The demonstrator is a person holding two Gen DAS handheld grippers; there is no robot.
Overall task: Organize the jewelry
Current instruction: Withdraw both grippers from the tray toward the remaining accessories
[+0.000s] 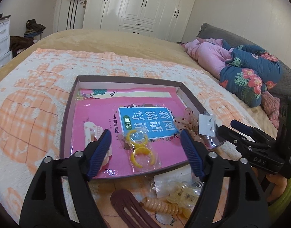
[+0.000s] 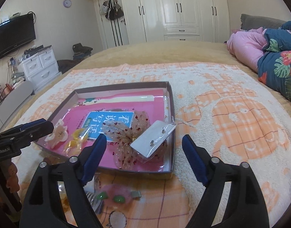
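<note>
A shallow cardboard tray (image 1: 126,79) (image 2: 173,117) lined with a pink book lies on the bed. Inside it are a bag of yellow rings (image 1: 140,151) (image 2: 76,139), a cream hair claw (image 1: 91,134) (image 2: 58,133), a dotted sheer bow (image 2: 126,142) (image 1: 189,121) and a bagged white earring card (image 2: 152,138) (image 1: 206,124). My left gripper (image 1: 146,139) is open and empty above the rings. My right gripper (image 2: 144,146) is open and empty over the tray's near right corner. In front of the tray lie a brown hair fork (image 1: 126,209), an orange coil tie (image 1: 164,207), a clear yellow clip (image 1: 185,194) and a bag with green studs (image 2: 115,195).
The tray rests on an orange and white towel (image 1: 31,114) (image 2: 231,114) over a tan bedspread. Folded pink and floral quilts (image 1: 250,72) (image 2: 269,53) lie at the right. White wardrobes (image 2: 174,9) and a drawer unit (image 2: 40,66) stand beyond the bed.
</note>
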